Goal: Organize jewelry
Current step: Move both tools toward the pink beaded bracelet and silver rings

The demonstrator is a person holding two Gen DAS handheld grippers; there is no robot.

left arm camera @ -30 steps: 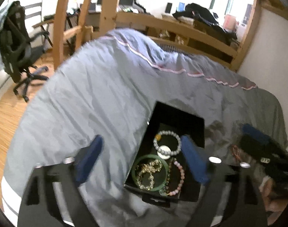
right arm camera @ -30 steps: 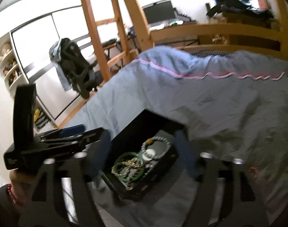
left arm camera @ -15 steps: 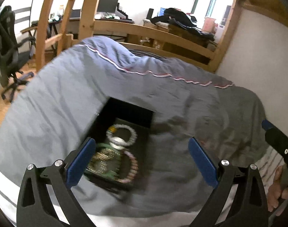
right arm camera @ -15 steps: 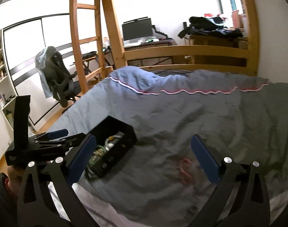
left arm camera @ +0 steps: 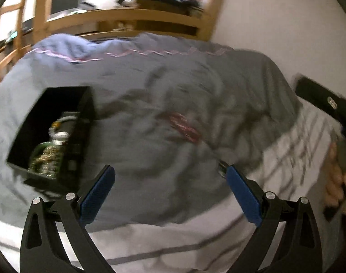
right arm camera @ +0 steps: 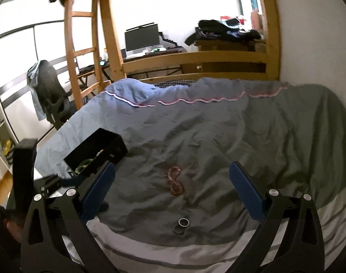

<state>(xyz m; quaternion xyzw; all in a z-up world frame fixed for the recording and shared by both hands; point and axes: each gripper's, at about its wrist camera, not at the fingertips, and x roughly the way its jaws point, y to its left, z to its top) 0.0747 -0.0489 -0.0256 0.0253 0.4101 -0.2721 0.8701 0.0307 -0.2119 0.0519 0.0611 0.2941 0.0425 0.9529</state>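
A black jewelry box (left arm camera: 52,134) lies open on the grey duvet, holding a green bangle and bead bracelets; it also shows in the right wrist view (right arm camera: 98,153). A red beaded bracelet (right arm camera: 174,181) lies loose on the duvet, blurred in the left wrist view (left arm camera: 184,128). A silver ring (right arm camera: 183,222) lies near the bed's front edge. My left gripper (left arm camera: 166,173) is open and empty, right of the box. My right gripper (right arm camera: 171,170) is open and empty, above the red bracelet. The right gripper's body shows in the left wrist view (left arm camera: 327,104).
The grey duvet (right arm camera: 241,136) covers the bed, with a white striped sheet (right arm camera: 195,245) at the front edge. A wooden bed frame and ladder (right arm camera: 82,52) stand behind. An office chair (right arm camera: 50,97) and a desk with a monitor (right arm camera: 142,37) are beyond.
Both grippers have swung right, away from the box. The box moved from the centre to the left of each view. The red bracelet and the ring came into view.
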